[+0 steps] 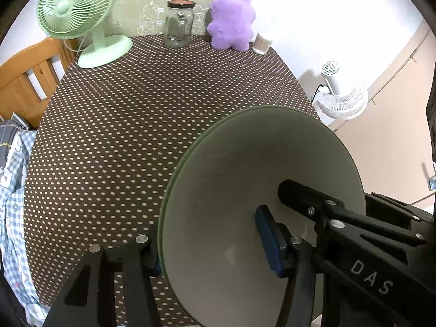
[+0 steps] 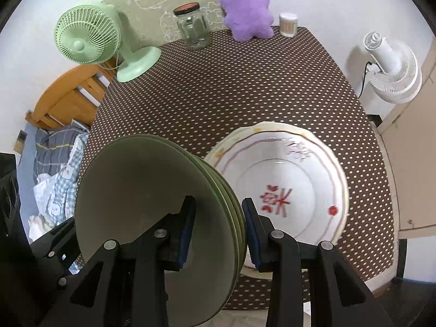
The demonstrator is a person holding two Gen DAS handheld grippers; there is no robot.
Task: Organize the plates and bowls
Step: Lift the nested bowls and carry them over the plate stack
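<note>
Both grippers hold a stack of green plates on edge above the table's near side. In the left wrist view my left gripper (image 1: 209,248) is shut on the green plates (image 1: 245,163); the right gripper's finger (image 1: 305,199) rests on their face. In the right wrist view my right gripper (image 2: 218,231) is shut on the same green plates (image 2: 141,179). A white floral plate (image 2: 286,179) lies flat on the table just right of them.
The brown polka-dot table (image 2: 245,81) carries a green fan (image 2: 90,38), a glass jar (image 2: 192,27), a purple plush toy (image 2: 246,11) and a cotton-swab tub (image 2: 288,24) along its far edge. A wooden chair (image 1: 30,76) stands left; a white fan (image 2: 392,65) stands right.
</note>
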